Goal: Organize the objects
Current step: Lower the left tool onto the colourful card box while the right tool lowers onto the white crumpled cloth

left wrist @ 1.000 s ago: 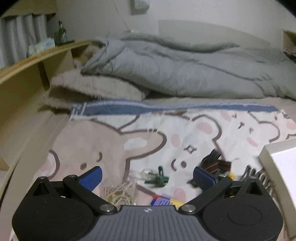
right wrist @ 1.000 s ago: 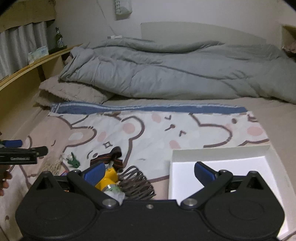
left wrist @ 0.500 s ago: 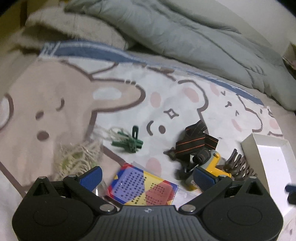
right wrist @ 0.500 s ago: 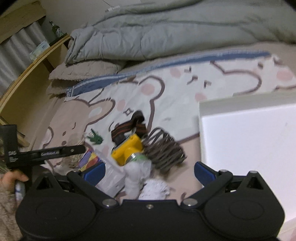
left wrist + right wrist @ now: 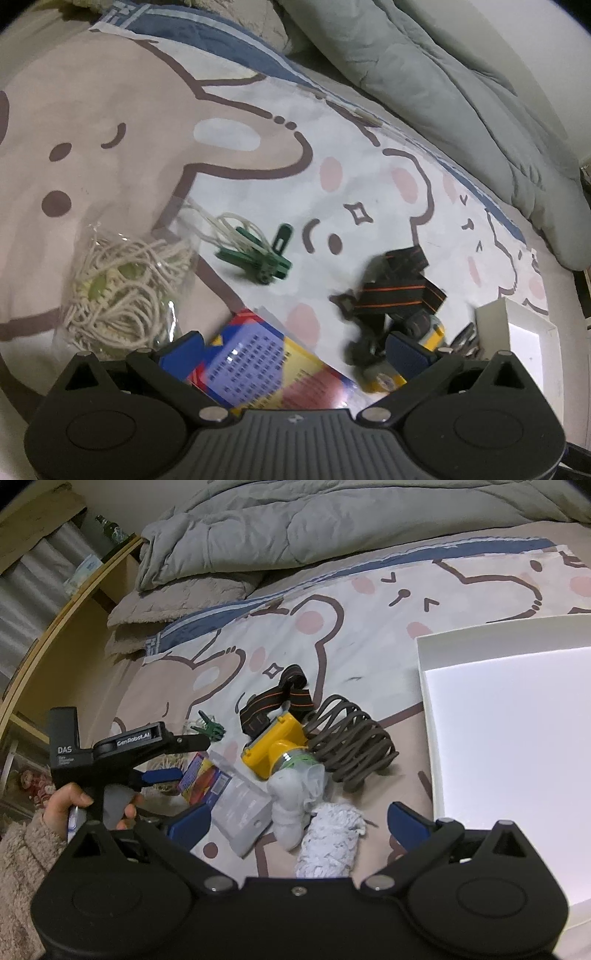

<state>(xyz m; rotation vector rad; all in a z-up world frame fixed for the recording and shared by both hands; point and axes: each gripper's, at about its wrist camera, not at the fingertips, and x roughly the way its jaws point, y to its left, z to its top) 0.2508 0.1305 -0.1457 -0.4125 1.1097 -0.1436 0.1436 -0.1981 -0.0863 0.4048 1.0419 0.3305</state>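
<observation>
Both claws gape wide, empty. Left gripper [image 5: 291, 345] hovers over the colourful card packet [image 5: 266, 365] lying beside the yellow headlamp [image 5: 275, 747]; the white box [image 5: 509, 746] is well apart. The inspector advises straddling the packet's edges squarely before closing.

Black tongs [image 5: 295, 818] with blue pads [image 5: 188, 821], silver screws, white "DAS" lettering; fuzzy beige sleeve [image 5: 22, 849].

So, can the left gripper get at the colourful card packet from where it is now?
Probably yes. The left gripper is open and the colourful card packet lies right between its fingers, with nothing on top of it.
</observation>
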